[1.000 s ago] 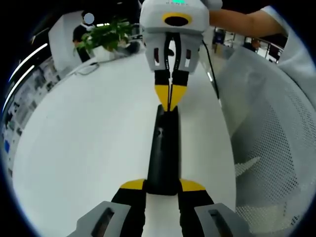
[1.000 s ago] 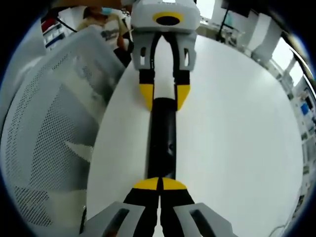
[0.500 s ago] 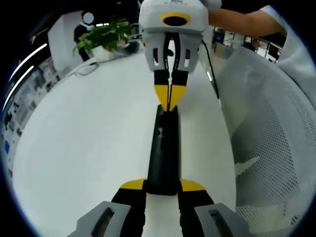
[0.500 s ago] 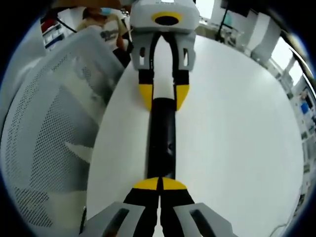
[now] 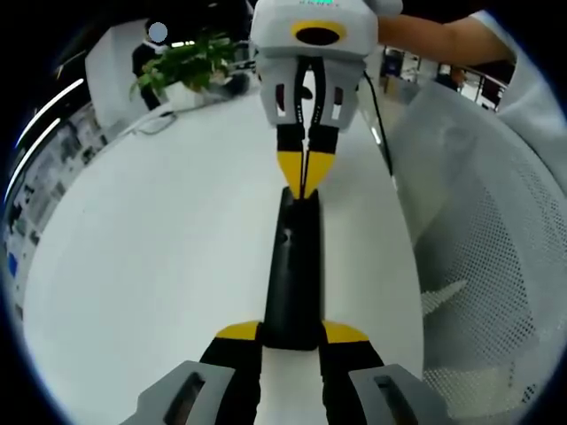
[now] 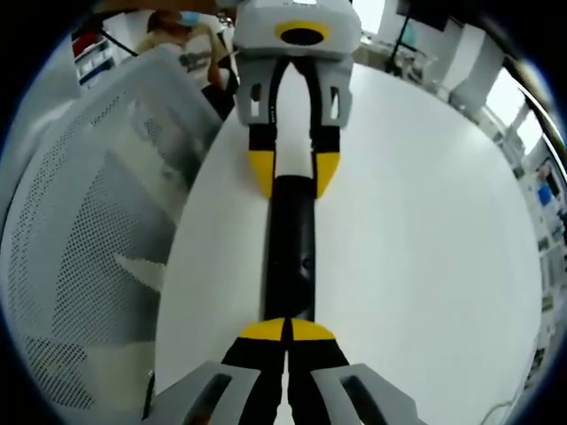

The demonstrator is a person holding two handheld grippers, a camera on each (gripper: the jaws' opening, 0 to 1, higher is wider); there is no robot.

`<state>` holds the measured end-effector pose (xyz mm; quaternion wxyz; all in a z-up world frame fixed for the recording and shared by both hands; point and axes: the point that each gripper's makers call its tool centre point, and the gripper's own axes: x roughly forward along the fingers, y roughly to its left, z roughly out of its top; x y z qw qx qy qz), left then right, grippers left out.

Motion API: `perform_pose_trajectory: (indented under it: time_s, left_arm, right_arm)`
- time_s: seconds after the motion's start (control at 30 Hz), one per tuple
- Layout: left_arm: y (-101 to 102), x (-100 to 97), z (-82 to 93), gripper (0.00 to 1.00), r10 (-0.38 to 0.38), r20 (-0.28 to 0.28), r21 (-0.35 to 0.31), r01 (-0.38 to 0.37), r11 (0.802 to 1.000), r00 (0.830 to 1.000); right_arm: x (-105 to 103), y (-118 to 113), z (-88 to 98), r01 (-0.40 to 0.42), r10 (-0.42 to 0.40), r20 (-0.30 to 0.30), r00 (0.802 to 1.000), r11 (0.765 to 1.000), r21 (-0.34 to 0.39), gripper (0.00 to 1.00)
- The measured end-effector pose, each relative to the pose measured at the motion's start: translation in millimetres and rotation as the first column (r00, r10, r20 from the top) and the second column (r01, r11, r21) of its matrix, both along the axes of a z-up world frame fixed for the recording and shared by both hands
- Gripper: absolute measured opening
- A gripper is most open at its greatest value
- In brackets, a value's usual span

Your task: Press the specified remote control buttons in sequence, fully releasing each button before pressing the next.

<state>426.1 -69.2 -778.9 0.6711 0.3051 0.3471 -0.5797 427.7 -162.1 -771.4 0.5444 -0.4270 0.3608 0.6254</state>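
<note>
On the white table [image 5: 159, 266] a black remote control [image 5: 295, 274] lies lengthwise between the two grippers; the left gripper [image 5: 292, 335] clasps its near end between yellow tips, while the right gripper [image 5: 304, 181], jaws pressed together, touches its far end.

Office: white table [image 5: 159, 257], mesh chair [image 6: 80, 266], potted plant [image 5: 190, 62].

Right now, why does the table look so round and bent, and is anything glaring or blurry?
Left gripper view: fisheye lens bows the white table; remote sharp, plant softer near the rim. Right gripper view: same bending; bright windows wash out at the edge, mesh chair stays crisp.
</note>
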Motion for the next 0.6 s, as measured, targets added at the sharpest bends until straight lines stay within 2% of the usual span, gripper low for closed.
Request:
perform_pose_trajectory:
  time_s: [0.3, 0.6]
  left_arm:
    - [0.1, -0.8, -0.3, 0.23, -0.003, 0.003, 0.006, 0.003, 1.000, 1.000]
    - [0.3, -1.1, -0.1, 0.23, 0.000, 0.009, 0.007, 0.000, 1.000, 1.000]
  right_arm:
    - [-1.4, 0.0, 1.8, 0.002, -0.002, 0.009, 1.000, 1.000, 0.006, 0.00]
    - [-0.1, 9.2, 24.4, -0.004, 0.002, 0.040, 0.999, 0.999, 0.039, 0.00]
